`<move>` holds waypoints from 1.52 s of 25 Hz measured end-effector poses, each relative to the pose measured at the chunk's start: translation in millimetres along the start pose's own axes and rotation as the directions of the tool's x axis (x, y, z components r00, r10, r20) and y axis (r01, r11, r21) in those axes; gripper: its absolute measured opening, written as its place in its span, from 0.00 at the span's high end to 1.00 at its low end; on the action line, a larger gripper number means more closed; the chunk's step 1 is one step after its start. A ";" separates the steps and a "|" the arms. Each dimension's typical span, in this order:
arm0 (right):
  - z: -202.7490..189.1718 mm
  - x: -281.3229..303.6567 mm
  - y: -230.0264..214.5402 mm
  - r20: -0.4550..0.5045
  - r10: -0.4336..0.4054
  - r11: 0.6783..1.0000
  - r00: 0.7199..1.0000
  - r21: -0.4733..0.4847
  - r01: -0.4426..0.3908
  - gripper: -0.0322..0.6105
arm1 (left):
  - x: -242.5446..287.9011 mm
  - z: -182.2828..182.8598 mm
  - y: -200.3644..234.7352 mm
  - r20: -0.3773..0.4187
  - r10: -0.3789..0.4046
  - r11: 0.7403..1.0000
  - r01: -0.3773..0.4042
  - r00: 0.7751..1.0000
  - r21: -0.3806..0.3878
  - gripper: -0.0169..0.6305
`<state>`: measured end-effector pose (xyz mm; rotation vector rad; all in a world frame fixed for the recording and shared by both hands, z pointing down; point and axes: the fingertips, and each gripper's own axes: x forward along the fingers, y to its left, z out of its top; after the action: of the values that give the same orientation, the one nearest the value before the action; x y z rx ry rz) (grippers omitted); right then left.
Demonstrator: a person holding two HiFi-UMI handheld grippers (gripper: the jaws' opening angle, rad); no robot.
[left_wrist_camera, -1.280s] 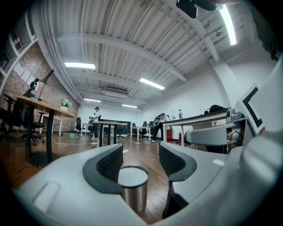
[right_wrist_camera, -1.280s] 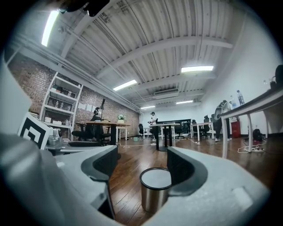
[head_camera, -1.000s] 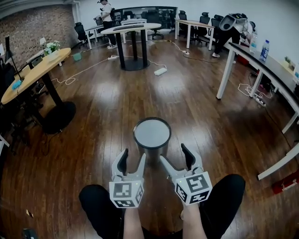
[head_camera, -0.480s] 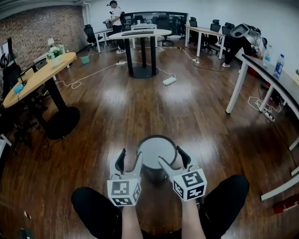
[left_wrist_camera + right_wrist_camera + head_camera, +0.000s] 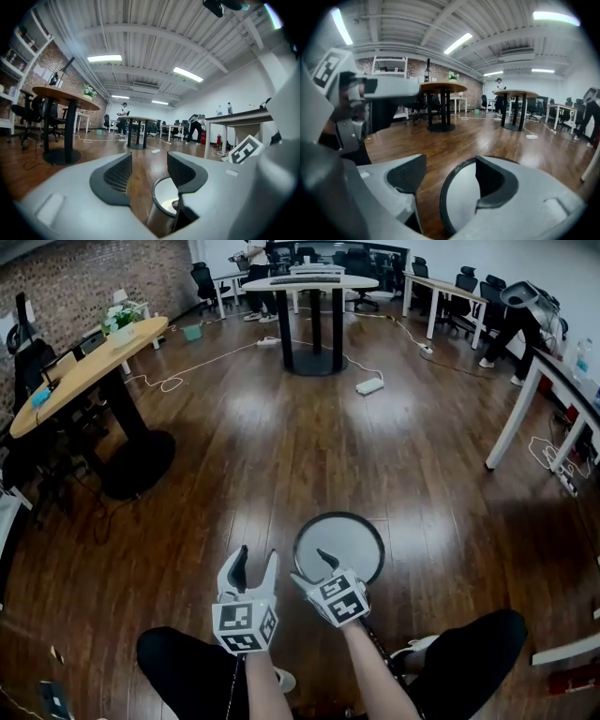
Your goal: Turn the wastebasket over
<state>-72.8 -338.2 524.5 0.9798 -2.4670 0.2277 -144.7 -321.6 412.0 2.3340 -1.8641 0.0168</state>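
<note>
Head view: round dark-rimmed grey wastebasket (image 5: 354, 538) on the floor, not yet turned over.
Left gripper (image 5: 256, 557) closing, empty; right gripper (image 5: 312, 568) closing, rim between jaws, ungripped.

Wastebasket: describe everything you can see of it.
The wastebasket is a round can with a dark rim around a pale grey flat top and smooth grey, metal-looking walls. It stands upright on the wooden floor, just ahead of the person's knees. The right hand-held gripper straddles its near rim, one jaw over the top and one outside, closing, with no clear contact. The left hand-held gripper, also closing with only floor between its jaws, sits apart at its left.
</note>
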 end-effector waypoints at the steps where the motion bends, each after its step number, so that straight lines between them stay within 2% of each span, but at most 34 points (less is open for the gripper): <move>1: -7.0 15.0 2.5 -0.044 0.009 1.000 0.999 -0.018 -0.010 0.46 | 2.4 -7.3 3.6 -0.015 0.002 1.000 -0.002 1.000 0.005 0.57; 4: -30.8 50.4 9.9 -0.185 0.009 0.995 0.983 -0.096 -0.027 0.46 | 5.4 -23.5 13.1 -0.033 0.012 1.000 -0.013 0.999 -0.012 0.57; 8: -56.7 76.5 11.7 -0.292 -0.072 0.967 0.954 -0.256 -0.005 0.49 | 9.0 -42.1 16.6 -0.055 0.011 0.999 -0.013 0.998 -0.039 0.57; 9: -60.4 78.9 11.6 -0.300 -0.095 0.959 0.949 -0.282 0.007 0.53 | 9.1 -46.3 16.8 -0.065 0.008 0.999 -0.011 0.998 -0.043 0.57; 11: -63.4 81.1 9.0 -0.289 -0.149 0.949 0.946 -0.310 0.055 0.67 | 8.2 -53.0 20.1 -0.080 0.011 0.999 -0.015 0.997 -0.046 0.57; 13: -64.2 82.9 4.6 -0.266 -0.197 0.941 0.943 -0.321 0.106 0.73 | 6.6 -58.7 25.9 -0.090 0.022 0.998 -0.026 0.996 -0.050 0.57; 16: -63.4 84.8 3.1 -0.248 -0.194 0.948 0.949 -0.297 0.117 0.75 | 3.2 -67.0 33.7 -0.107 0.042 0.997 -0.049 0.993 -0.064 0.57; 25: -56.5 68.0 9.2 -0.236 -0.091 0.974 0.967 -0.226 0.037 0.78 | -4.9 -53.6 36.6 -0.077 0.056 0.995 -0.062 0.995 -0.076 0.58; 32: -6.8 42.0 4.9 -0.070 -0.002 0.998 0.998 -0.059 -0.003 0.79 | -4.3 -61.6 33.4 -0.091 0.049 0.995 -0.056 0.995 -0.085 0.58; 38: -3.5 20.9 -14.7 0.034 -0.015 0.999 0.999 0.047 0.014 0.80 | -2.6 -67.4 28.2 -0.104 0.040 0.995 -0.049 0.994 -0.085 0.58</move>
<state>-74.7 -360.5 537.4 1.0288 -2.4945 0.2670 -166.8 -316.5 481.5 2.1904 -1.8300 0.0574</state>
